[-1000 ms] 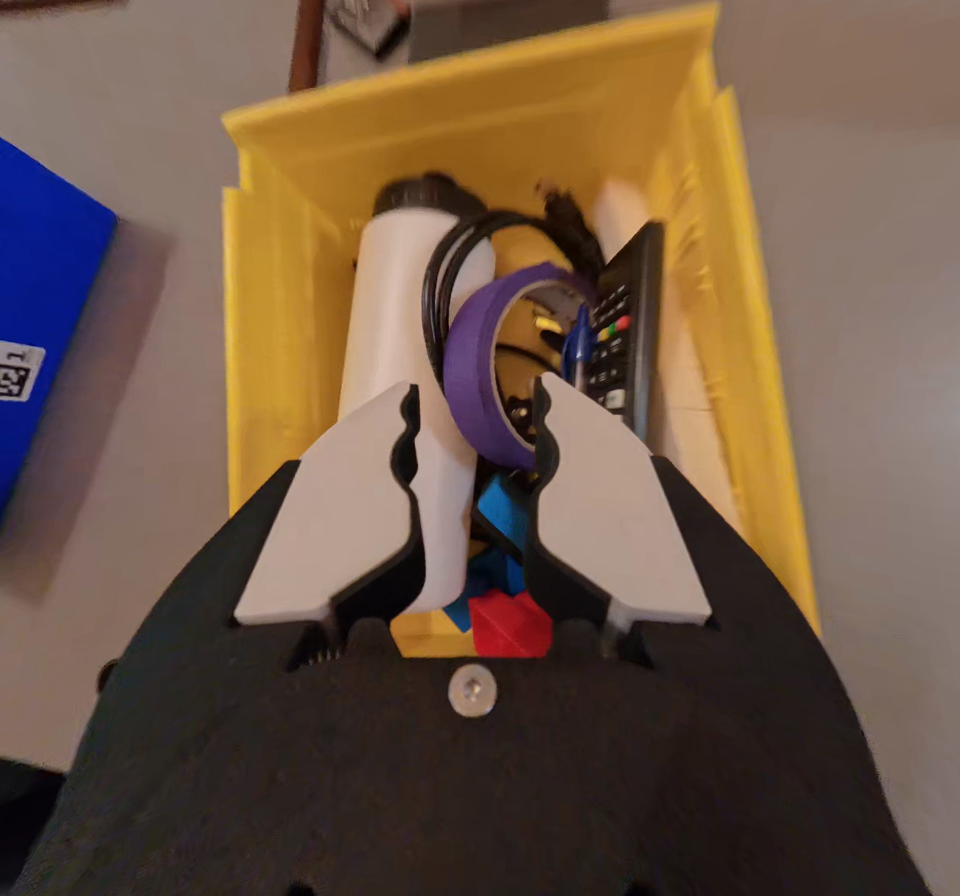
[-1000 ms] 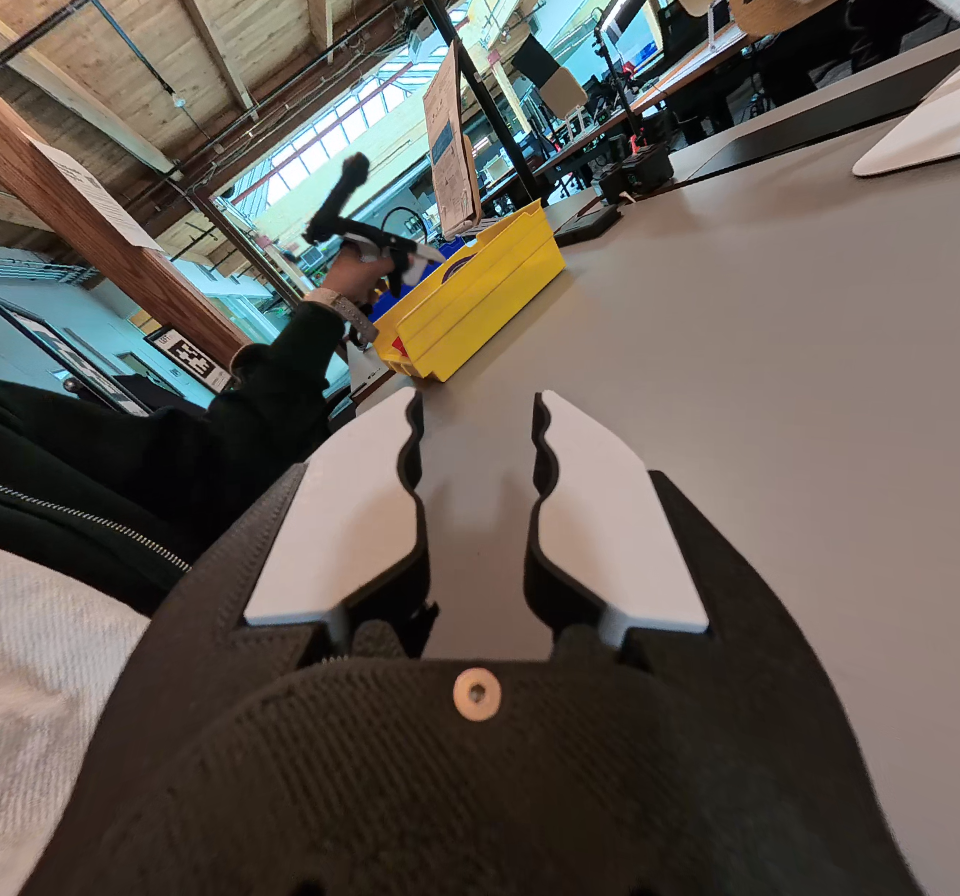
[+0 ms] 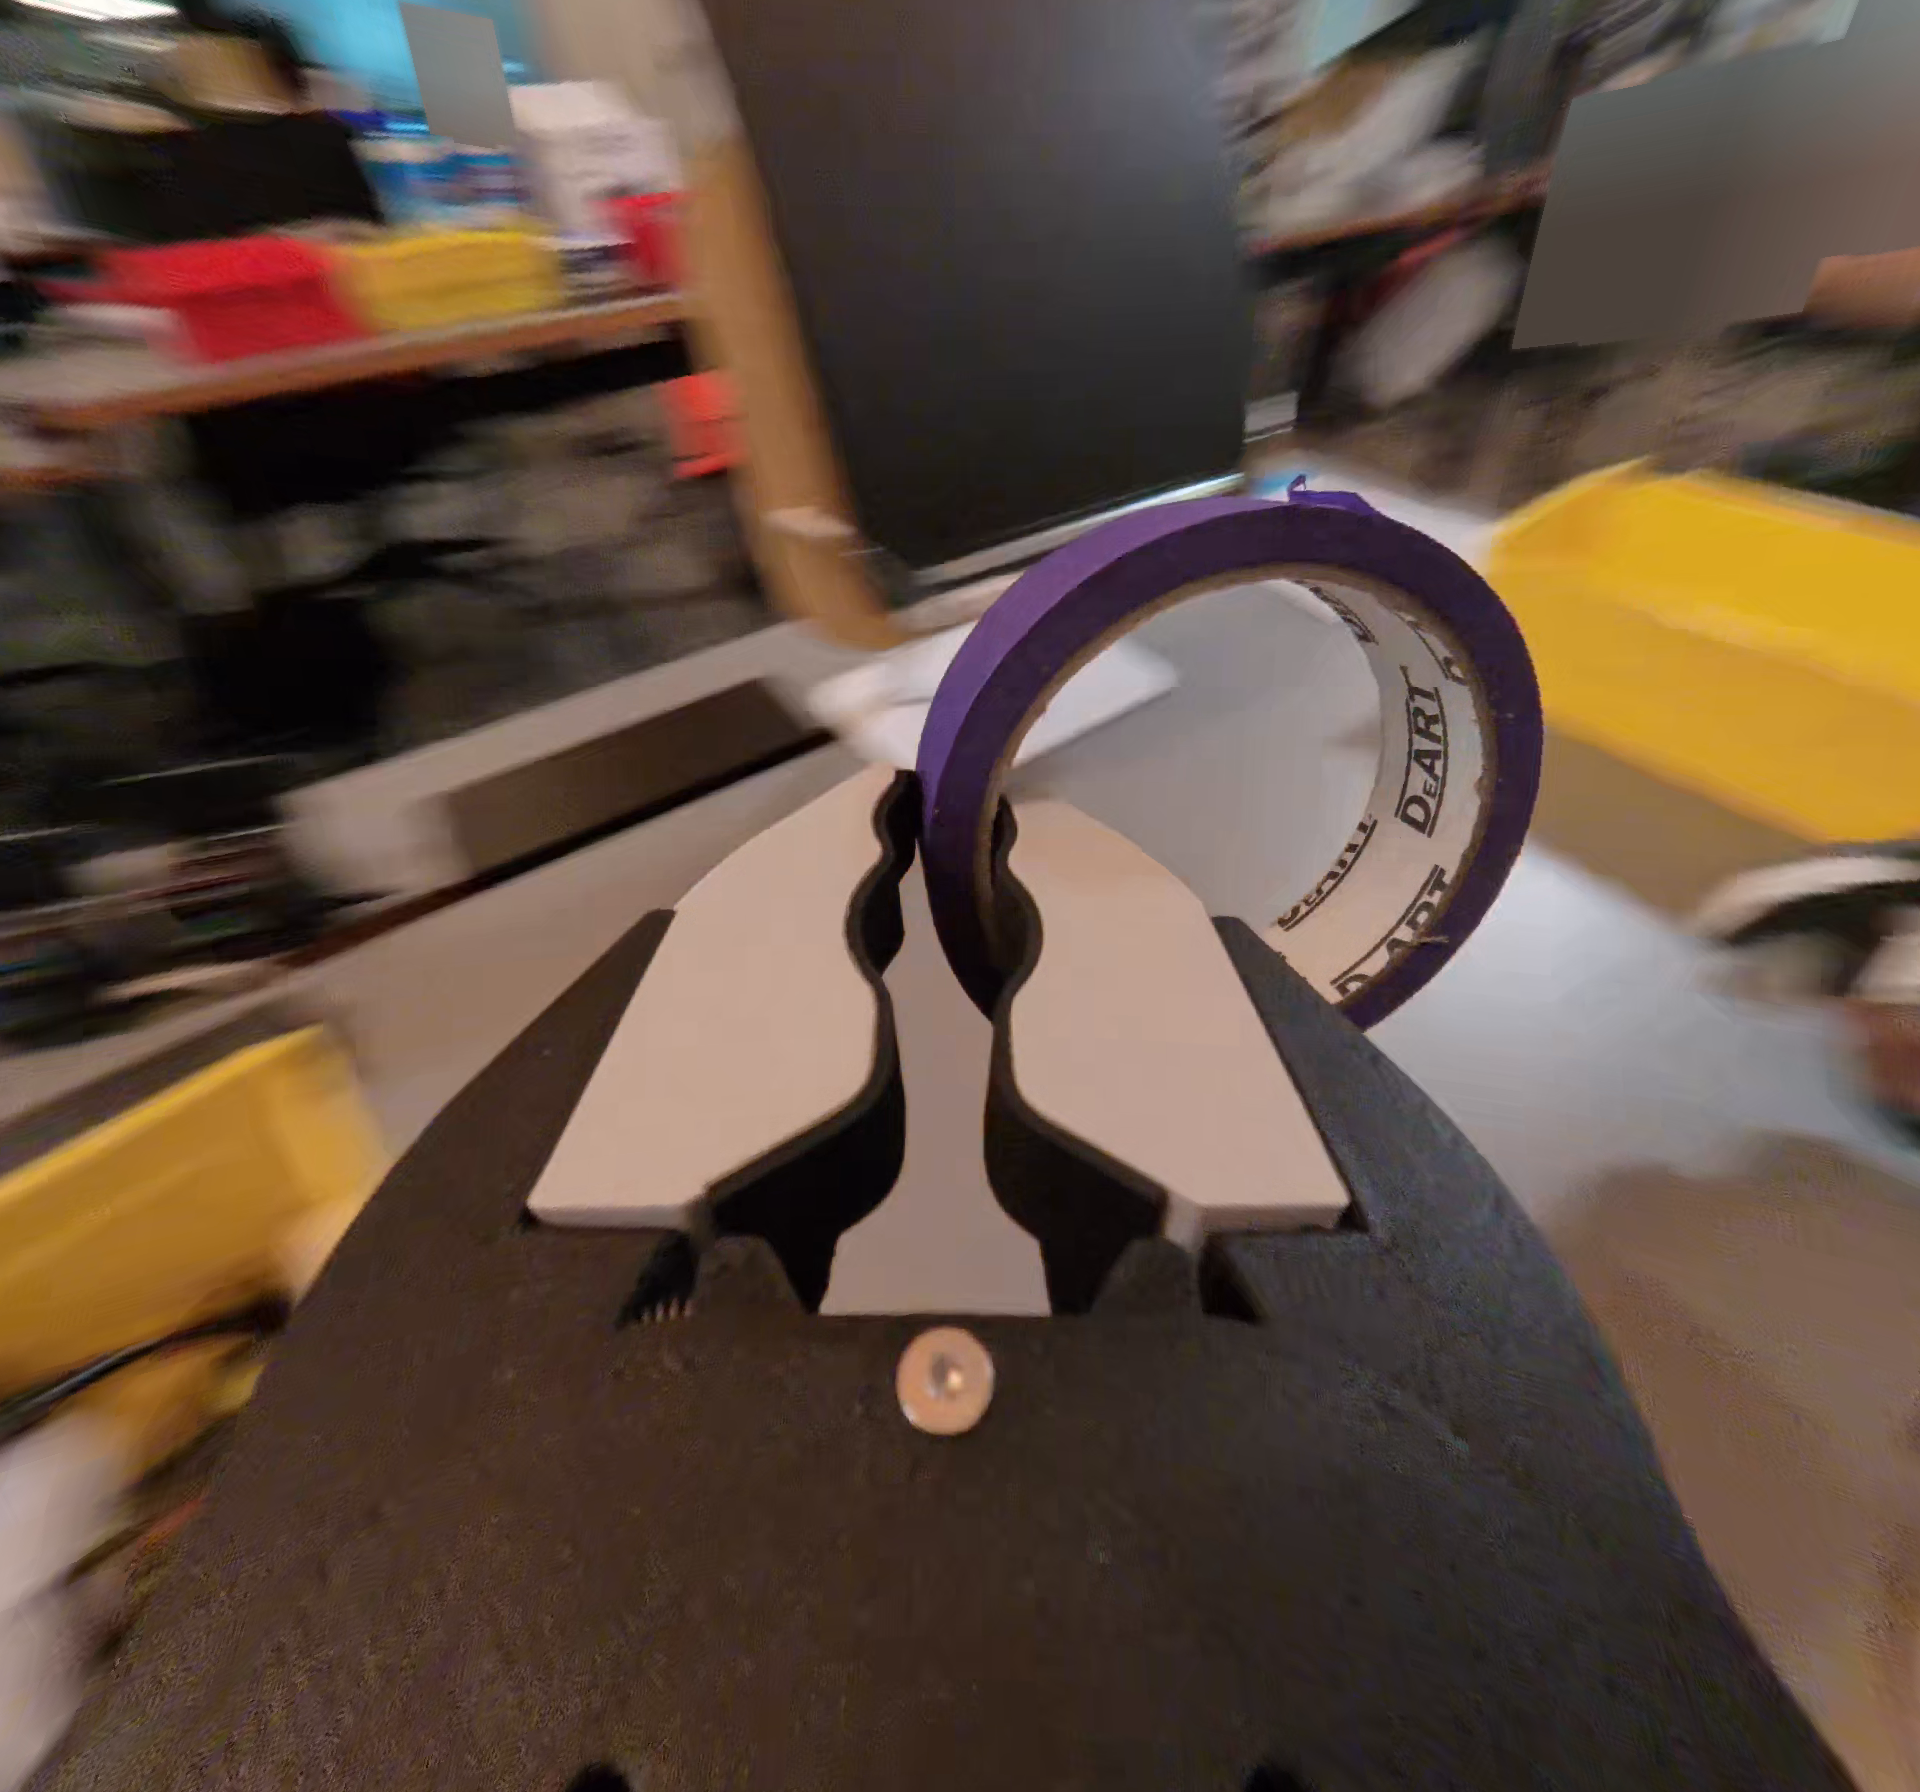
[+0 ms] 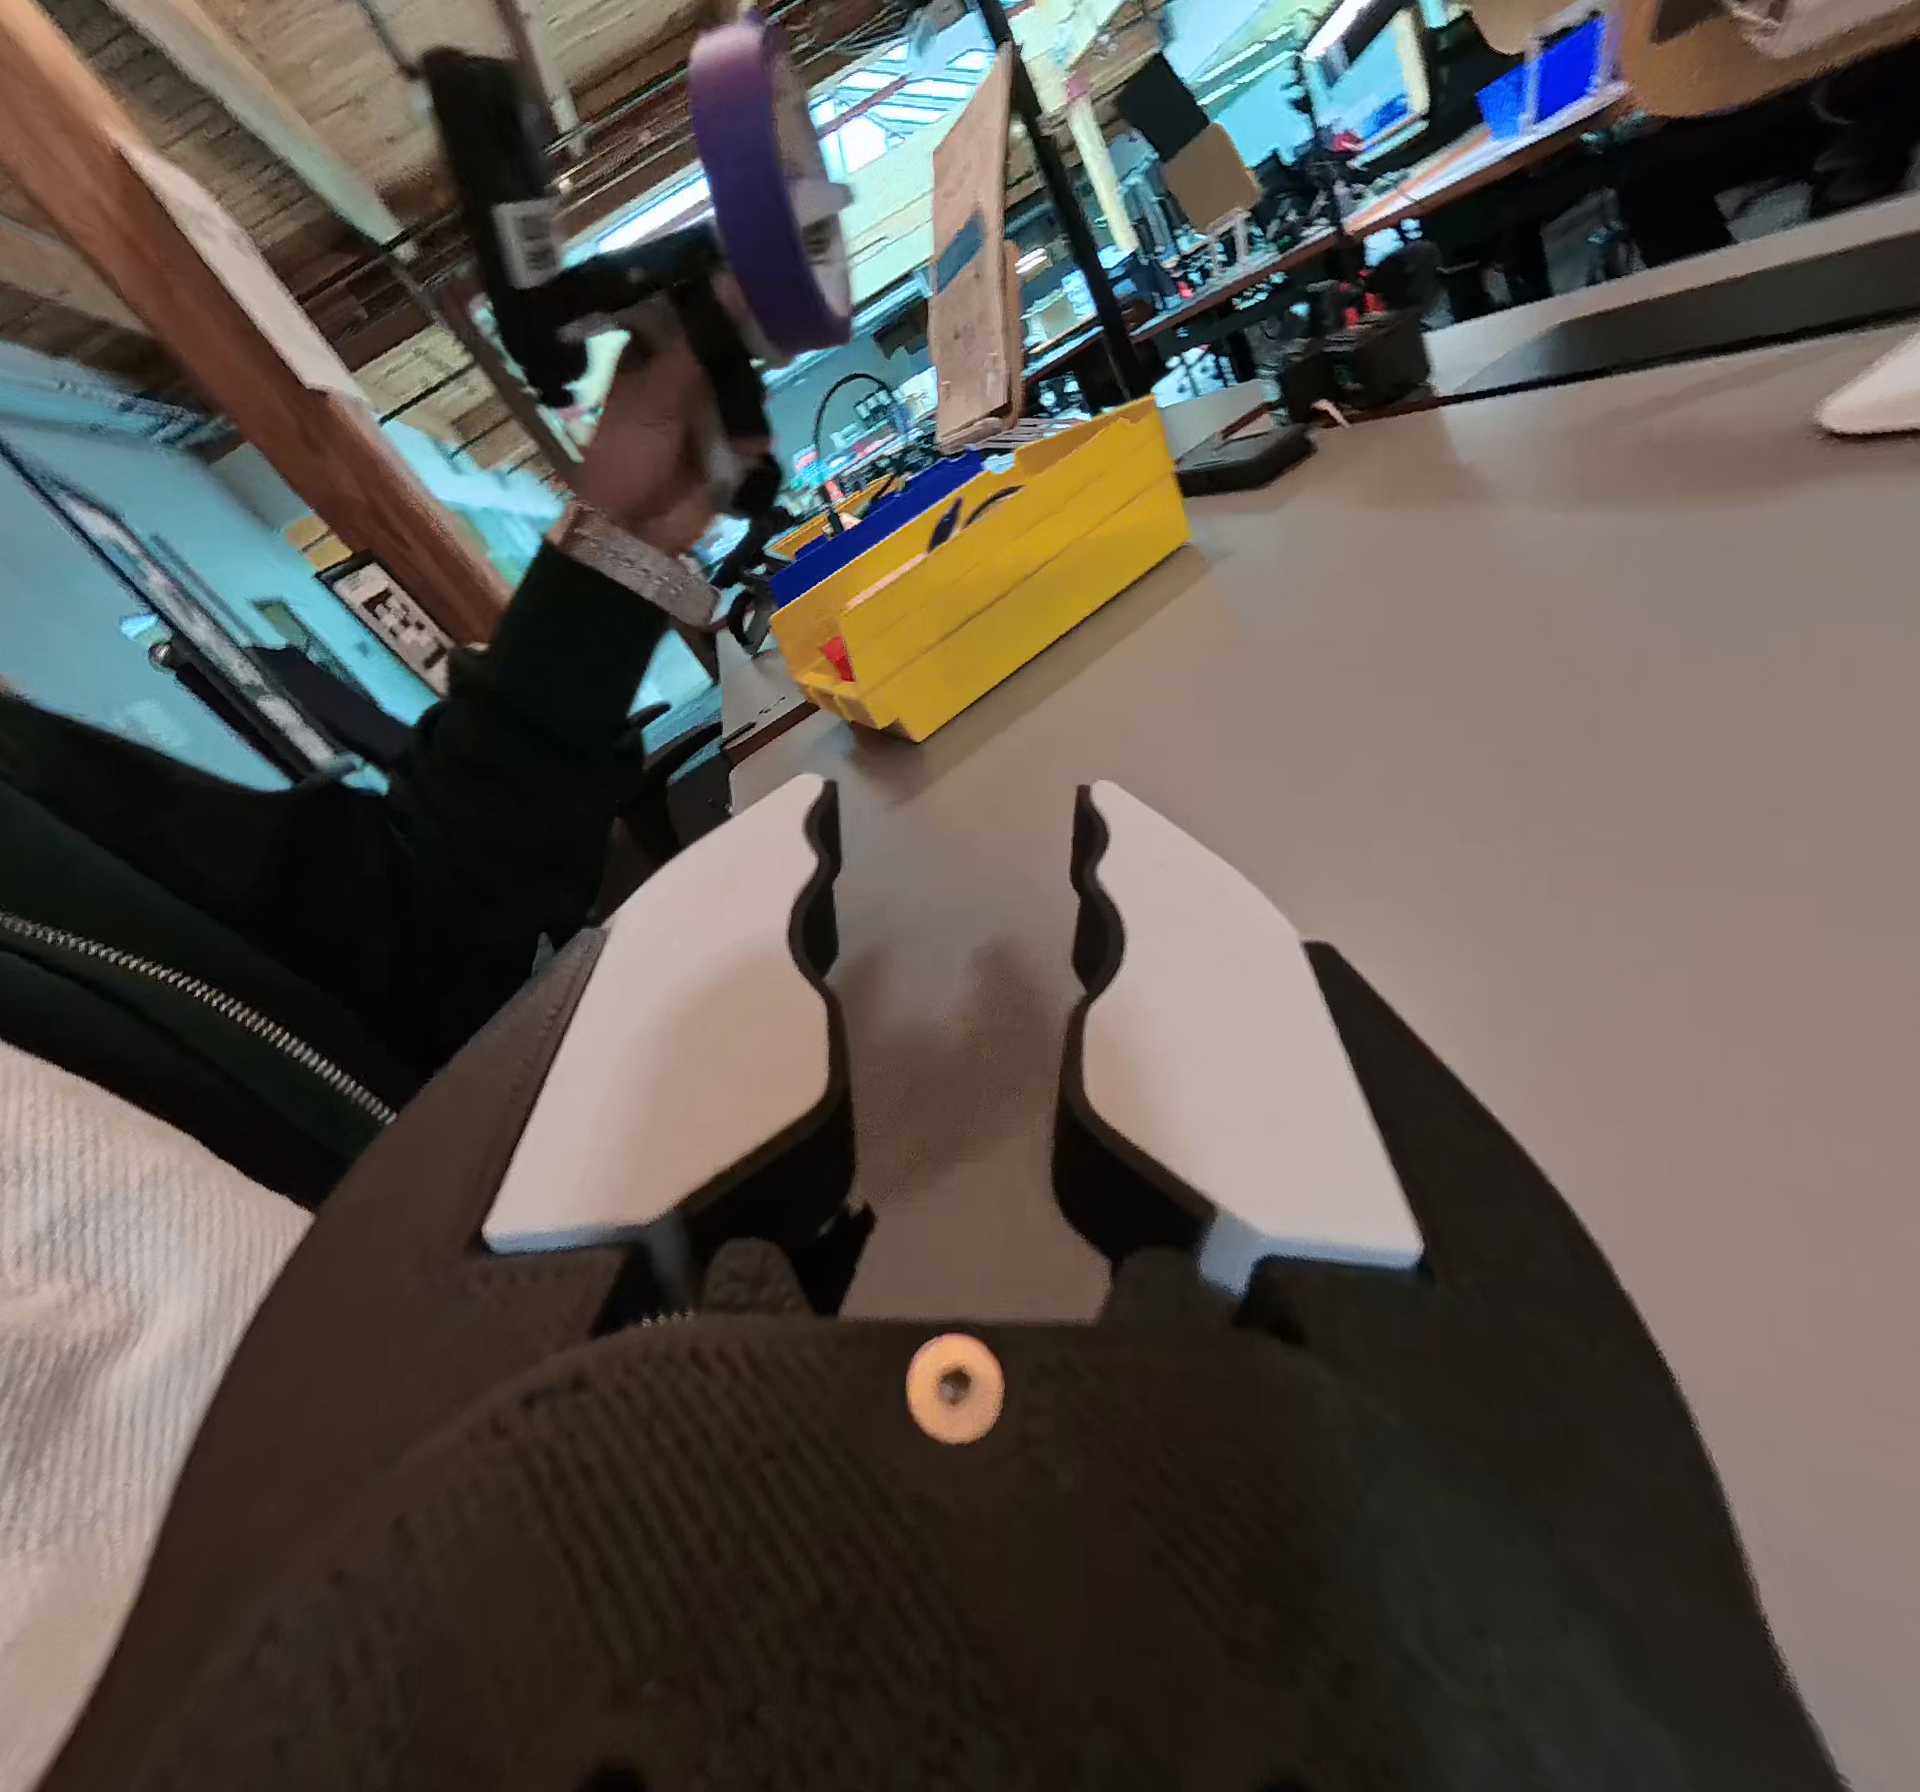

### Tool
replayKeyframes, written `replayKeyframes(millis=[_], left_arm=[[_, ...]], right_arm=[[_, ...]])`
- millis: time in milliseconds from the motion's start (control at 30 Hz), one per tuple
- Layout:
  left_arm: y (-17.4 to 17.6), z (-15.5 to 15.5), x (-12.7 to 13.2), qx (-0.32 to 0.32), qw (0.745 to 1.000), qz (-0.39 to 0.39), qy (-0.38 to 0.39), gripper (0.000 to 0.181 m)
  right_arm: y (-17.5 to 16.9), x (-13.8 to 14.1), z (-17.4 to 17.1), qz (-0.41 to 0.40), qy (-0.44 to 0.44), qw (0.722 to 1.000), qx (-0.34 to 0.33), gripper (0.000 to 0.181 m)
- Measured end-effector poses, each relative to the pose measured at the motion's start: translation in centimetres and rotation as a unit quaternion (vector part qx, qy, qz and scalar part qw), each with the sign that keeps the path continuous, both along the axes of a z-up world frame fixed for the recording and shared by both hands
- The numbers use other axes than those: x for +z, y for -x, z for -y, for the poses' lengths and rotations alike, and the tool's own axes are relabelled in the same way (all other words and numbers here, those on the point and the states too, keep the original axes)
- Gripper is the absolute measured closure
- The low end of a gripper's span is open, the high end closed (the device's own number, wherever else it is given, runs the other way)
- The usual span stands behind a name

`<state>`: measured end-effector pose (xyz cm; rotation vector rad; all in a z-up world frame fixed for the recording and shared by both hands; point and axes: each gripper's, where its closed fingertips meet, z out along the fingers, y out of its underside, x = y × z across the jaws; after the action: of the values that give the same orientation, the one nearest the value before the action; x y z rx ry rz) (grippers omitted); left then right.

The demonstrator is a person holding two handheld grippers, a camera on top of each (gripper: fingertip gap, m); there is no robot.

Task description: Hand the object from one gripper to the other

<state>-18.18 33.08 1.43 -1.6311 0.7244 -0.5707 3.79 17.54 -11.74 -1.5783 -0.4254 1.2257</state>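
Purple tape roll (image 3: 1236, 755) is raised in the air above the yellow bin (image 4: 987, 589), pinched at its rim by the fingers of the left gripper (image 3: 956, 807). A hand (image 4: 649, 454) with a dark sleeve holds that gripper up, beside the bin. The roll stands on its edge, its open hole facing sideways. Nearer than the bin, the right gripper (image 4: 951, 807) lies low over the grey tabletop (image 4: 1507, 807), its fingers spread apart with nothing between them.

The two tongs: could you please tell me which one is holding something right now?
The left tongs, shut on the rim of the purple tape roll and raised above the yellow bin. The right tongs are open and empty over the grey table.
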Motion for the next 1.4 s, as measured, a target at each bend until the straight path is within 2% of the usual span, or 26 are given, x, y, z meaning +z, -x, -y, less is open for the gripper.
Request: replayKeyframes(millis=[67, 133, 200, 333, 433, 500, 567, 633, 733, 800, 867, 967, 1100, 1200, 1300, 1400], left_arm=[[-6.1, 3.1, -1.5, -0.151, 0.984, 0.089, 0.039, 0.17], [-10.9, 5.8, -3.4, -0.259, 0.948, 0.163, 0.088, 0.17], [-14.3, 7.7, -5.9, -0.313, 0.92, 0.197, 0.132, 0.17], [-18.5, 10.5, -10.1, -0.357, 0.898, 0.199, 0.163, 0.171], [-19.9, 12.1, -12.4, -0.368, 0.9, 0.168, 0.164, 0.171], [-20.5, 12.9, -12.8, -0.377, 0.895, 0.165, 0.171, 0.17], [-20.8, 13.3, -13.0, -0.379, 0.895, 0.162, 0.172, 0.17], [-20.9, 13.9, -13.2, -0.39, 0.893, 0.156, 0.161, 0.171], [-21.2, 14.3, -13.6, -0.398, 0.889, 0.157, 0.165, 0.171], [-21.3, 14.6, -13.9, -0.407, 0.881, 0.166, 0.176, 0.168], [-21.3, 14.2, -14.4, -0.401, 0.88, 0.169, 0.189, 0.146], [-20.7, 13.2, -14.6, -0.389, 0.881, 0.187, 0.196, 0.138], [-19.7, 12.3, -13.9, -0.384, 0.878, 0.212, 0.192, 0.143], [-19.4, 12.5, -13.8, -0.391, 0.877, 0.208, 0.186, 0.155], [-19.4, 12.6, -14.0, -0.392, 0.883, 0.194, 0.173, 0.158], [-19.6, 13.2, -14.7, -0.411, 0.873, 0.176, 0.196, 0.155]], right_arm=[[0.9, 0.8, 1.0, 0.014, -0.045, 0.998, 0.031, 0.136], [1.7, 1.6, 2.0, 0.038, -0.103, 0.992, 0.063, 0.133], [2.3, 2.4, 2.7, 0.059, -0.157, 0.983, 0.077, 0.13], [2.9, 4.1, 3.9, 0.041, -0.202, 0.974, 0.088, 0.127], [3.5, 4.4, 4.0, 0.055, -0.223, 0.968, 0.097, 0.131], [4.6, 3.8, 4.5, 0.072, -0.221, 0.963, 0.132, 0.137], [5.5, 3.3, 5.2, 0.065, -0.208, 0.963, 0.16, 0.15], [5.5, 2.9, 5.4, 0.048, -0.19, 0.968, 0.158, 0.167], [5.5, 2.7, 5.9, 0.028, -0.152, 0.972, 0.179, 0.17], [5.5, 2.5, 6.1, 0.038, -0.157, 0.97, 0.18, 0.171], [5.1, 2.3, 5.9, 0.05, -0.171, 0.97, 0.165, 0.171], [4.0, 2.4, 5.3, 0.044, -0.166, 0.974, 0.15, 0.171], [2.4, 2.7, 4.1, 0.016, -0.147, 0.98, 0.129, 0.171], [1.9, 3.0, 3.8, -0.019, -0.128, 0.983, 0.133, 0.171], [1.6, 3.3, 3.7, -0.051, -0.112, 0.983, 0.139, 0.171], [1.6, 2.9, 3.5, -0.022, -0.123, 0.984, 0.13, 0.171]])
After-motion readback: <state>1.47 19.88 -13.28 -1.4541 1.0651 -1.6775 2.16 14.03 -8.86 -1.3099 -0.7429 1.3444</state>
